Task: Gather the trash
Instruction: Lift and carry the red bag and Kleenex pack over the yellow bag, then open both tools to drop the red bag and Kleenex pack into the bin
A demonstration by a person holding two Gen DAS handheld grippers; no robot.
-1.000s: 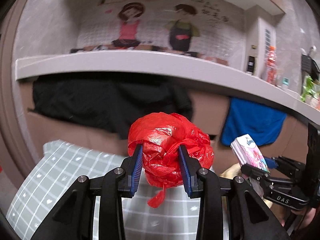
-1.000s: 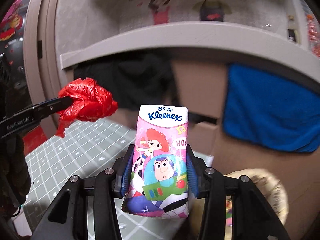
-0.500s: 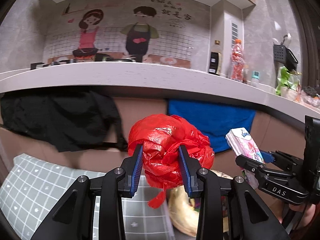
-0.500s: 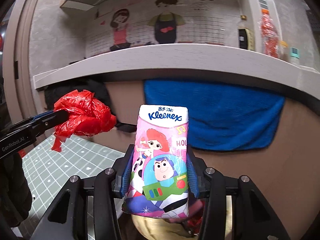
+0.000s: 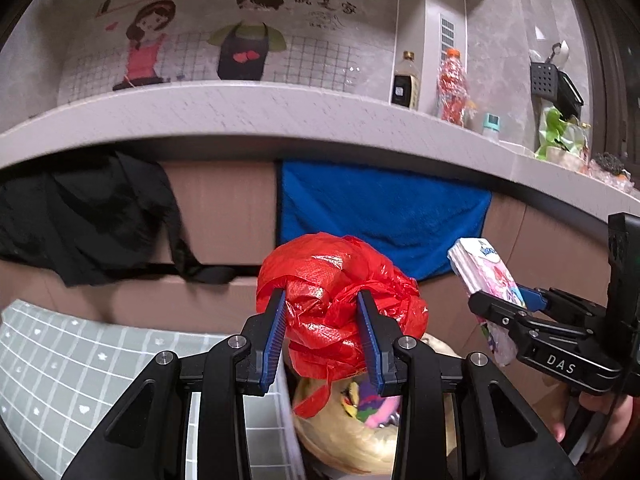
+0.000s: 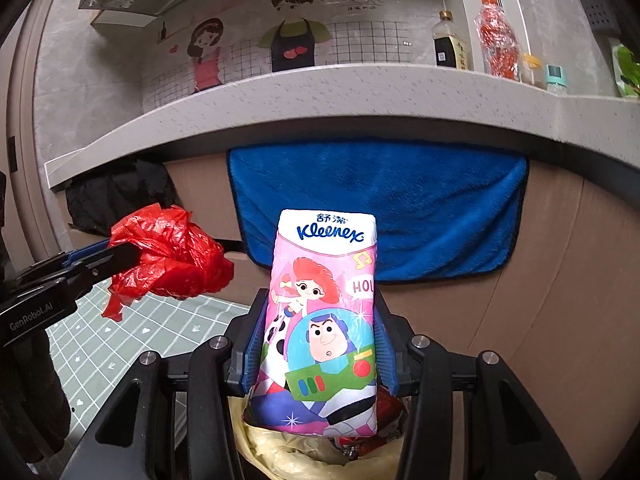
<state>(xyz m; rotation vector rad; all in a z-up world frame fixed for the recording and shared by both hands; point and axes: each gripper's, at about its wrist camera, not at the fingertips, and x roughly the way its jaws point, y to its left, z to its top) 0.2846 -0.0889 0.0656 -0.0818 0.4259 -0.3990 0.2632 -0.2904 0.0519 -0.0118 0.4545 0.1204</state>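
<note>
Here, the tissue pack stands upright, long axis vertical, clamped by the right gripper. The left gripper, angled slightly downward, squeezes a crumpled red bag.

We see a bright red crinkly plastic bag. The tissue pack is pink and white with cartoon pictures and blue letters. The towel is deep blue. The mat is grey-green with white lines and little white hearts. The bin bag is pale yellow.
</note>
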